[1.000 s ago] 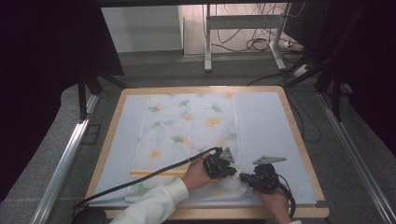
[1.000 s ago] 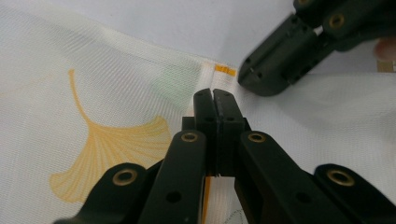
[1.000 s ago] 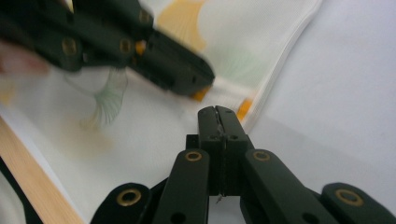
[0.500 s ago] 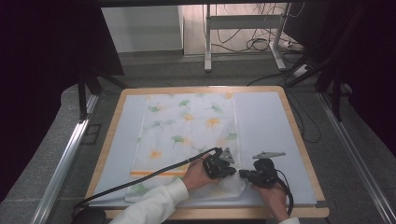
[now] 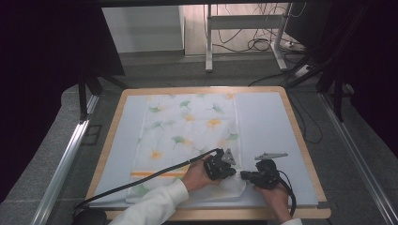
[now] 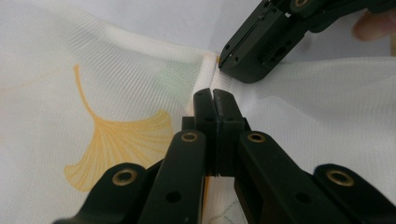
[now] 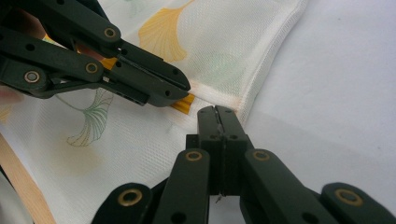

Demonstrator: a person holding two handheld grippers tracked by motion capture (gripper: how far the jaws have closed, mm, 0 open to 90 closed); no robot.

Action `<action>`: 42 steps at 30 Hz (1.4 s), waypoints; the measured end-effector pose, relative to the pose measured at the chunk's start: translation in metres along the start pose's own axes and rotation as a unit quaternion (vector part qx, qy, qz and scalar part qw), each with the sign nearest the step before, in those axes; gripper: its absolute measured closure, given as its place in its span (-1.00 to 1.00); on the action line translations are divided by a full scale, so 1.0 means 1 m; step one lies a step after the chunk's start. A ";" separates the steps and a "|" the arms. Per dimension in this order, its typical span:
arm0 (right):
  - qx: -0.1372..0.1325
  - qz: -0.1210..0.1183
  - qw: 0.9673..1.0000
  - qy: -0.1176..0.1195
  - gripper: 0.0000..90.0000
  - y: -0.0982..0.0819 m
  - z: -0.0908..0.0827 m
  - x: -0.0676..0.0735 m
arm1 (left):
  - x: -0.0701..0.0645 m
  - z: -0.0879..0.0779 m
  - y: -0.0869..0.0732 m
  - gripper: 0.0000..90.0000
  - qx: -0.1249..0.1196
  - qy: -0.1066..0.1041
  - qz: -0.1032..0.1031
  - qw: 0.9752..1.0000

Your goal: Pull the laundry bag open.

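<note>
Lying flat along the tabletop's (image 5: 267, 122) middle, the ginkgo-print cloth (image 5: 187, 126) reached its near edge, where the left gripper (image 6: 213, 95) and right gripper (image 7: 215, 112) met, each with jaws pressed together on its hem

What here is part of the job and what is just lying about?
In the job: leaf-print cloth, left gripper, right gripper, both shut at its near corner.
Lying about: table, cables on the floor, metal frame.
</note>
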State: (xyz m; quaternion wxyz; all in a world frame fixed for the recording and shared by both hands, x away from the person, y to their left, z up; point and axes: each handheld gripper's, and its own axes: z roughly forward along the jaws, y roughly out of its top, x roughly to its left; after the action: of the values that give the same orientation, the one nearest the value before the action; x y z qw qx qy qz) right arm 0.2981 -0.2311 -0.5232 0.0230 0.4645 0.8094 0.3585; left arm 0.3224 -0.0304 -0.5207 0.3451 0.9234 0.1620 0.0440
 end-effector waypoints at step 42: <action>-0.002 -0.002 1.000 0.006 1.00 -0.001 0.000 -0.001 | 0.016 -0.027 -0.030 1.00 0.009 -0.010 -0.035 0.999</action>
State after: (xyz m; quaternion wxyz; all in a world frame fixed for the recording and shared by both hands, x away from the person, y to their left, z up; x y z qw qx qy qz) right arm 0.2982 -0.2323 -0.5242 0.0199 0.4607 0.8099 0.3626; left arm 0.3239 0.0131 -0.5206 0.3394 0.9208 0.1911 0.0212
